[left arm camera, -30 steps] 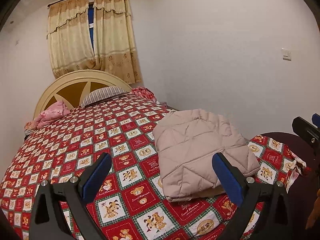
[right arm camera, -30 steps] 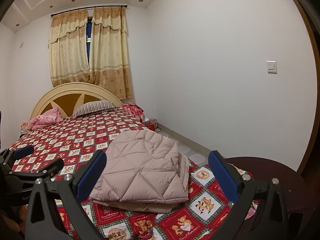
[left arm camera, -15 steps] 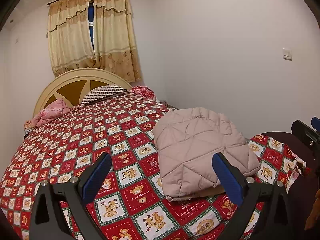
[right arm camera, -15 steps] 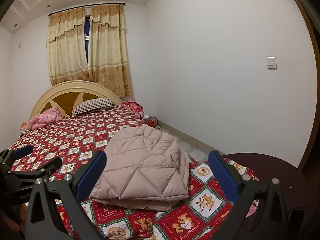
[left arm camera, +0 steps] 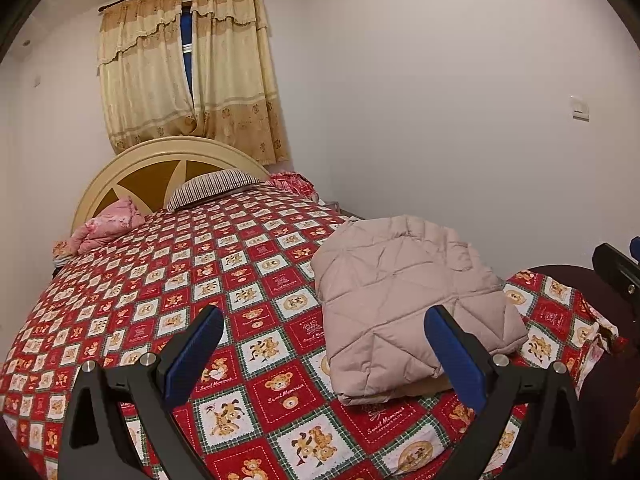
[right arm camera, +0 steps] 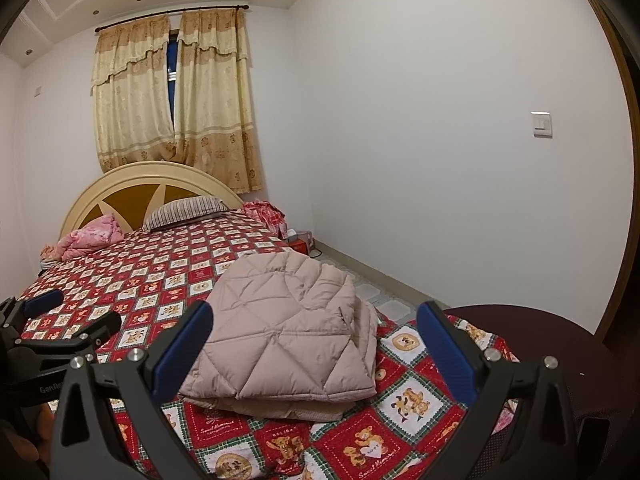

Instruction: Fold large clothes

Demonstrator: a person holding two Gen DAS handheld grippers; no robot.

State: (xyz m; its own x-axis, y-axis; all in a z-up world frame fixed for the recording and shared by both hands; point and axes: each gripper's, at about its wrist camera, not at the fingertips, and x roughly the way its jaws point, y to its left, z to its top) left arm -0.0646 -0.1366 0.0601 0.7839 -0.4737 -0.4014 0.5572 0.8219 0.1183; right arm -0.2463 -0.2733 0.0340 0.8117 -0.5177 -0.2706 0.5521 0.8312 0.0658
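Note:
A pale pink quilted jacket point(left arm camera: 404, 300) lies folded into a thick rectangle on the bed's red bear-print cover point(left arm camera: 208, 276), near the foot at the right side. It also shows in the right wrist view point(right arm camera: 288, 332). My left gripper point(left arm camera: 324, 352) is open and empty, held above the cover, short of the jacket. My right gripper point(right arm camera: 312, 344) is open and empty, held back from the jacket's near edge. The left gripper point(right arm camera: 60, 320) also shows at the left edge of the right wrist view.
A striped pillow point(left arm camera: 216, 186), a pink bundle point(left arm camera: 108, 226) and a rounded headboard point(left arm camera: 160, 168) stand at the bed's far end. A white wall point(right arm camera: 440, 140) runs along the right, with tiled floor point(right arm camera: 384, 300) beside the bed. A dark rounded surface point(right arm camera: 540, 336) lies at the foot.
Both views have tilted up slightly. The jacket has not moved and both grippers stay open.

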